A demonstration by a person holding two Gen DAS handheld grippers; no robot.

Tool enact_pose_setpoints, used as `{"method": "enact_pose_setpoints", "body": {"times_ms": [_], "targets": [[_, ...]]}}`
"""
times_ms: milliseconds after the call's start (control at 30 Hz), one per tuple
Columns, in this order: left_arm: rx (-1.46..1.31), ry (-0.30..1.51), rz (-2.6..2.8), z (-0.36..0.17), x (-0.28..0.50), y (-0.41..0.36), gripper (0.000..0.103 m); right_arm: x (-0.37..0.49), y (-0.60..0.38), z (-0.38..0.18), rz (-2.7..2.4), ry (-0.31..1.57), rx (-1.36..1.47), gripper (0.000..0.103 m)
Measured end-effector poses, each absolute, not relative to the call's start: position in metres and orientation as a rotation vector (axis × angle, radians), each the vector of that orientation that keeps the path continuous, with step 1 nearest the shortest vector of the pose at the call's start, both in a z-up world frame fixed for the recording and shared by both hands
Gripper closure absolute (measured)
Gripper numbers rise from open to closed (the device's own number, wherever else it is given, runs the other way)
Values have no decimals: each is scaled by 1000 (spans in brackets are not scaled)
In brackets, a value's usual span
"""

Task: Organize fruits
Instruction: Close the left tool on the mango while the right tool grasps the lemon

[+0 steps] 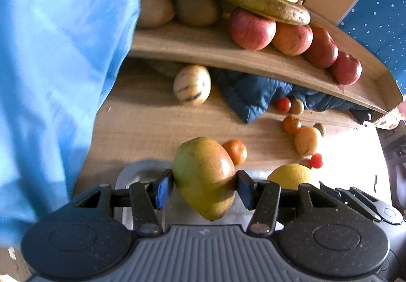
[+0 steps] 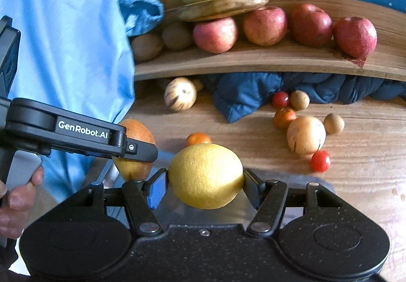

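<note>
- Left gripper (image 1: 205, 186) clamps a smooth green-red mango (image 1: 205, 178), low centre of its view.
- Right gripper (image 2: 205, 180) pinches a pebbly yellow lemon (image 2: 206, 175) at its middle.
- Both fruits are rounded and could slip or roll if squeezed off-centre.
- Glossy apples (image 2: 265, 25) crowd the wooden shelf (image 2: 253, 63) at upper frame; a careless placement may knock them off.

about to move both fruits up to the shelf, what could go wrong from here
1. The left tool pinches the mango only at its sides; the tilted fruit may slip or twist out.
2. The bananas rest on an apple; bumping it could tip them.
3. The lemon hangs close to the mango; the tools may collide.
</note>
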State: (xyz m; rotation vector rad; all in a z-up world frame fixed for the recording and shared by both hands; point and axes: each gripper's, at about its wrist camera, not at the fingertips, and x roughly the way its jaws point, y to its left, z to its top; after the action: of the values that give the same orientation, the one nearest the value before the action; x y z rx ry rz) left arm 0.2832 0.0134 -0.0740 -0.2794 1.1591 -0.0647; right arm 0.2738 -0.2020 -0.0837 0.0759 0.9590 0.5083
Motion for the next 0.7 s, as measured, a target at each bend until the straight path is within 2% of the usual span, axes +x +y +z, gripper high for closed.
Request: {"method": "enact_pose_setpoints", "body": {"times_ms": [700], "targets": [[-370, 1208, 109, -83, 179, 2, 46, 200, -207, -96, 657, 1038, -9, 38]]}}
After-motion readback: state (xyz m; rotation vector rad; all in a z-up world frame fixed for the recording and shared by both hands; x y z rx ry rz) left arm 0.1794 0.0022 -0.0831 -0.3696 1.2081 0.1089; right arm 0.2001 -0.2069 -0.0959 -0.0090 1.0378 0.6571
